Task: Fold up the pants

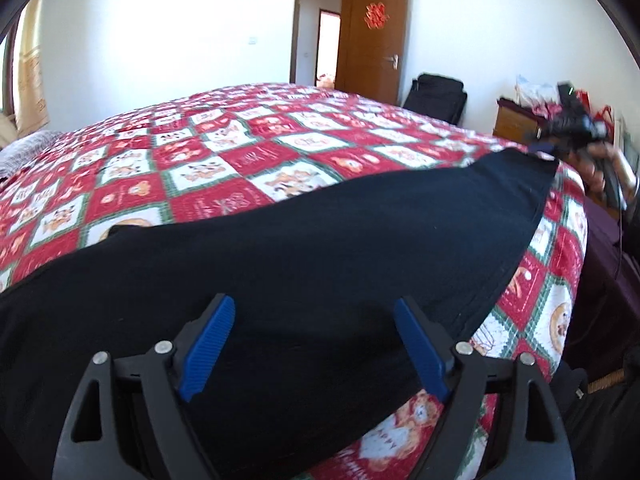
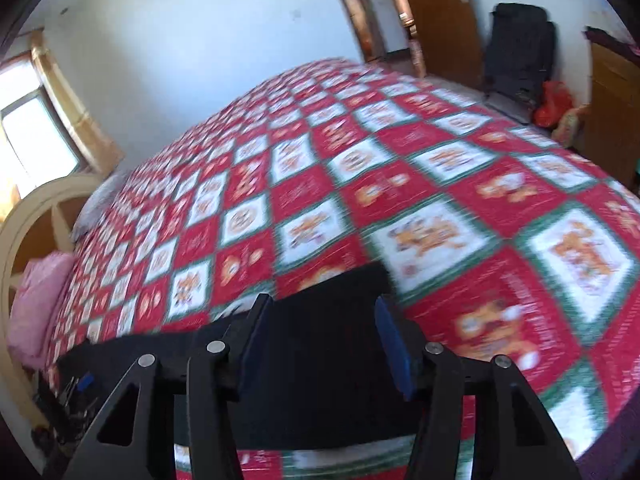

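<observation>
I log 1 pair of black pants (image 1: 280,256) spread flat on the bed, on a red/white/green patchwork quilt (image 1: 224,148), running along the near edge.

Left hand-held gripper (image 1: 314,344): jaws spread wide, blue pads (image 1: 208,350) apart, nothing between them but the cloth underneath; it hangs just over the near part of the pants. I can't tell whether the pads touch the fabric.

Right hand-held gripper (image 2: 324,344): jaws also spread, over one end of the pants (image 2: 320,360); the end's edge lies just past the fingertips. View is motion-blurred, so contact w/ cloth not confirmed.

Count: 2 hand-held grippers, 1 garment, 1 bed.

Left wrist view only: the right hand-held gripper seen from outside, blurred, at the far right corner of the pants; also an open brown door (image 1: 372,40) w/ red ornament.

Right wrist view only: window (image 2: 28,132) at left, cream headboard (image 2: 24,220), pink pillow (image 2: 40,304).

Both views: a black case (image 1: 436,96) against the wall.
</observation>
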The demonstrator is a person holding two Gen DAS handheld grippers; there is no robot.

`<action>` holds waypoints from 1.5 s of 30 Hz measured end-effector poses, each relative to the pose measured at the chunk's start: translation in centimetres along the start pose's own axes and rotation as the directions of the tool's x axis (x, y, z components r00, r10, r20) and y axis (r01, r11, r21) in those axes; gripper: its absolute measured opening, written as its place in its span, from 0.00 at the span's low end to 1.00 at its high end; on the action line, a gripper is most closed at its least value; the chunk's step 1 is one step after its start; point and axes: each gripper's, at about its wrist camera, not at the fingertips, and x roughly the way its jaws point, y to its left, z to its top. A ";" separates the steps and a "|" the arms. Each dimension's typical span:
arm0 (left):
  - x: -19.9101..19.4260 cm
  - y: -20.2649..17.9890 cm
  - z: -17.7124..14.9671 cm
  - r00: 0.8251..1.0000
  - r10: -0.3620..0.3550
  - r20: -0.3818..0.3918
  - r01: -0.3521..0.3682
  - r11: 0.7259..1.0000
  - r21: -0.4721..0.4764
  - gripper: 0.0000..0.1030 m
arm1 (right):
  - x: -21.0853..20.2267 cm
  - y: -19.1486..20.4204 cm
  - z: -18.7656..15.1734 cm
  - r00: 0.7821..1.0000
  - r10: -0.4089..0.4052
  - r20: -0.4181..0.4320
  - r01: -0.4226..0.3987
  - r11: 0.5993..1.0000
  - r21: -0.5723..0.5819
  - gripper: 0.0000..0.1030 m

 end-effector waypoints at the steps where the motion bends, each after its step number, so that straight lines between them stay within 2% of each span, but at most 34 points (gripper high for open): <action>1: -0.2 0.1 0.0 1.000 0.002 0.000 -0.002 1.000 0.000 0.83 | 1.3 0.6 -0.4 0.998 -0.030 -0.050 0.029 0.999 -0.020 0.53; 2: -0.6 0.1 0.1 1.000 0.014 0.004 -0.014 1.000 0.011 0.83 | 2.3 1.2 -0.8 0.994 -0.073 -0.076 0.070 0.997 -0.039 0.53; 4: -1.9 0.9 0.3 0.997 0.071 0.030 -0.072 0.997 0.036 0.83 | 2.3 2.4 -1.4 0.990 -0.135 -0.039 0.131 0.988 -0.083 0.53; 6: -3.6 2.6 0.2 0.991 0.124 0.048 -0.125 0.992 0.032 0.83 | 1.7 3.5 -1.9 0.993 -0.115 -0.021 0.112 0.989 -0.100 0.53; 8: -5.4 5.2 0.0 0.976 0.208 0.057 -0.210 0.978 0.020 0.83 | 0.9 4.2 -2.4 0.998 -0.070 0.003 0.070 0.993 -0.094 0.53; 11: -8.5 10.4 -1.0 0.932 0.361 0.040 -0.360 0.932 -0.028 0.83 | 0.1 5.5 -3.3 0.998 -0.049 0.025 0.052 0.992 -0.119 0.53; 13: -10.7 14.6 -2.0 0.884 0.467 0.013 -0.464 0.882 -0.085 0.83 | 0.0 6.7 -3.8 0.999 -0.037 0.033 0.041 0.990 -0.138 0.53; 15: -12.6 18.5 -3.1 0.848 0.531 -0.012 -0.526 0.837 -0.153 0.83 | 0.4 8.1 -4.2 1.000 -0.012 0.021 0.015 0.988 -0.157 0.53; 16: -13.2 20.4 -3.8 0.844 0.536 -0.035 -0.531 0.823 -0.199 0.81 | 0.8 8.9 -4.5 1.000 -0.005 0.012 0.007 0.985 -0.172 0.54; 17: -13.6 22.4 -4.4 0.848 0.526 -0.062 -0.523 0.813 -0.256 0.80 | 1.0 9.6 -4.8 1.000 -0.002 0.005 0.003 0.982 -0.188 0.54; 19: -13.7 24.4 -5.1 0.863 0.501 -0.065 -0.493 0.806 -0.327 0.73 | 1.8 11.3 -5.3 1.000 -0.004 -0.008 0.002 0.974 -0.225 0.54; 21: -13.1 25.4 -5.6 0.887 0.458 -0.063 -0.446 0.812 -0.377 0.72 | 2.4 12.6 -5.9 1.000 -0.003 -0.018 -0.002 0.968 -0.251 0.54; 23: -12.2 25.4 -5.7 0.905 0.423 -0.046 -0.405 0.823 -0.399 0.64 | 3.0 13.9 -6.4 0.999 0.011 -0.035 -0.020 0.962 -0.273 0.54; 25: -11.3 25.0 -5.7 0.920 0.390 -0.048 -0.374 0.834 -0.405 0.64 | 3.5 15.0 -6.9 0.999 0.023 -0.048 -0.036 0.956 -0.291 0.54; 27: -10.6 24.9 -5.9 0.919 0.385 -0.083 -0.384 0.828 -0.409 0.64 | 3.9 15.9 -7.4 0.998 0.029 -0.057 -0.046 0.951 -0.305 0.54; 31: -10.6 24.8 -5.9 0.917 0.393 -0.070 -0.383 0.817 -0.430 0.64 | 4.6 17.1 -8.4 0.996 0.051 -0.077 -0.073 0.947 -0.314 0.54; 33: -11.0 24.5 -5.9 0.916 0.395 -0.070 -0.385 0.819 -0.424 0.57 | 4.8 17.3 -8.9 0.995 0.057 -0.082 -0.080 0.946 -0.313 0.54; 35: -11.6 24.0 -5.8 0.914 0.403 -0.056 -0.388 0.823 -0.414 0.43 | 4.9 17.4 -9.2 0.995 0.059 -0.079 -0.081 0.947 -0.309 0.54; 37: -11.9 23.5 -5.8 0.911 0.410 -0.037 -0.389 0.827 -0.405 0.42 | 5.1 17.3 -9.4 0.995 0.064 -0.078 -0.085 0.950 -0.301 0.54; 40: -11.1 24.1 -6.0 0.907 0.419 -0.049 -0.401 0.818 -0.413 0.44 | 5.5 17.1 -9.6 0.994 0.070 -0.084 -0.091 0.953 -0.287 0.54; 42: -11.1 24.5 -6.0 0.914 0.403 -0.041 -0.378 0.814 -0.441 0.43 | 5.6 17.1 -9.6 0.994 0.068 -0.081 -0.089 0.954 -0.287 0.54; 44: -11.4 24.7 -5.9 0.931 0.365 -0.025 -0.334 0.820 -0.464 0.22 | 5.4 17.1 -9.7 0.995 0.071 -0.073 -0.089 0.954 -0.285 0.54; 45: -11.9 24.8 -5.8 0.941 0.337 -0.008 -0.299 0.822 -0.485 0.22 | 5.3 17.1 -9.6 0.995 0.075 -0.070 -0.092 0.955 -0.283 0.54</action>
